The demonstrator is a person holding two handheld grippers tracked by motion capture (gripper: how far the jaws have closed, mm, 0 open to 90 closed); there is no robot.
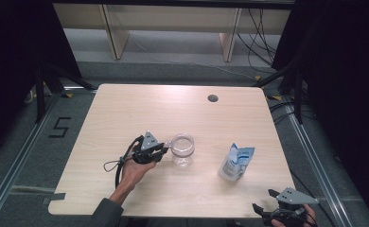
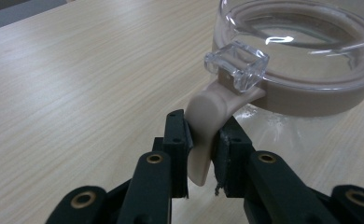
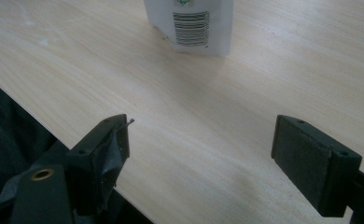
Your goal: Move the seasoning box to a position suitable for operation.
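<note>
Black jaws of the left hand-held gripper [image 2: 201, 154] clamp the beige handle [image 2: 203, 126] of the glass jar [image 2: 301, 56]; right hand-held gripper [image 3: 201, 140] gapes wide.

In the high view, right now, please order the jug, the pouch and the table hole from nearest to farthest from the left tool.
1. Jug: just right of the left tool, which is shut on its handle.
2. Pouch: farther right, standing near the table's right side.
3. Hole: at the far edge of the table, right of middle.
</note>
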